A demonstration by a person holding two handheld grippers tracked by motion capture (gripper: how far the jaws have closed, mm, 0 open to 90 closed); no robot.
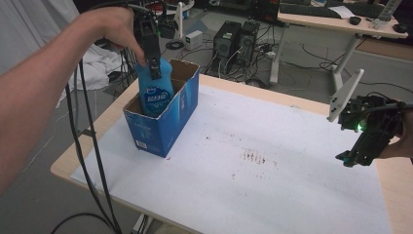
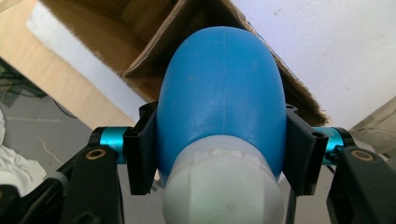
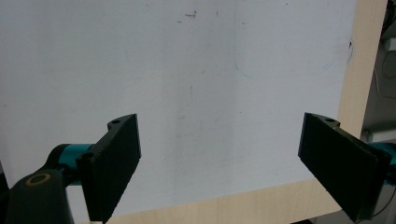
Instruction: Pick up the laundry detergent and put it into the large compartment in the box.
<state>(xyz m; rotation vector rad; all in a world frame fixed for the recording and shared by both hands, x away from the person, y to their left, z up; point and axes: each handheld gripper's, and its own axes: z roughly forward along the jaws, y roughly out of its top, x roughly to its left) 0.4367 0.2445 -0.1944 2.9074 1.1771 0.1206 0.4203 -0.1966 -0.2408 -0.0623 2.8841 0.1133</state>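
A blue plastic bottle (image 1: 156, 92) with a printed label stands upright, its lower half inside an open blue cardboard box (image 1: 168, 129) at the table's far left. My left gripper (image 1: 155, 68) comes down from above and is shut on the bottle's upper part. In the left gripper view the jaws press both sides of the bottle (image 2: 222, 93) just below its white cap (image 2: 224, 186), with the left gripper (image 2: 223, 119) over the box's brown flaps (image 2: 140, 28). My right gripper (image 1: 347, 159) hovers open at the table's right edge. Nothing sits between the right gripper's (image 3: 219, 135) jaws.
A white paper sheet (image 1: 272, 180) covers most of the wooden table (image 1: 399, 195), with brown stains (image 1: 253, 157) near its middle. Black cables (image 1: 87, 161) trail down from the left gripper. Beyond the table are computer towers (image 1: 236, 39) on the floor and another desk (image 1: 336, 22).
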